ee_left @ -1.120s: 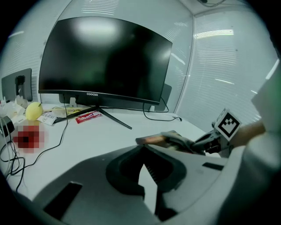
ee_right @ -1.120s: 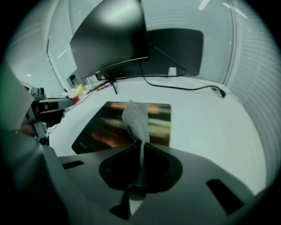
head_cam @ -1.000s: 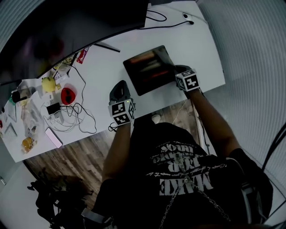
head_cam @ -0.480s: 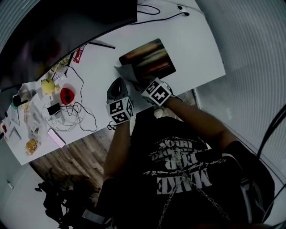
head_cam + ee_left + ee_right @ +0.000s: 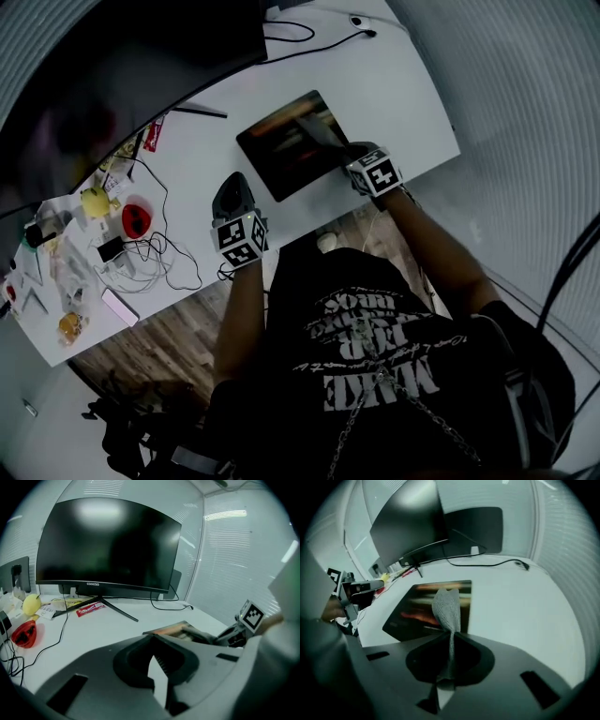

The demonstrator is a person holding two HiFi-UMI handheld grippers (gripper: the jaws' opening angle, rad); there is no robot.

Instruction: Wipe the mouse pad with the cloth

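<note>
Grey cloth: pinched tight in my right gripper, tail trailing over the pad.
Left gripper: jaws slightly apart, empty, beside the pad.
Mouse pad: on desk, before monitor. I'd press low and drag overlapping strokes.

All views dim, cool-toned, heavy fisheye bend + black vignette at edges; soft glare on monitor.
</note>
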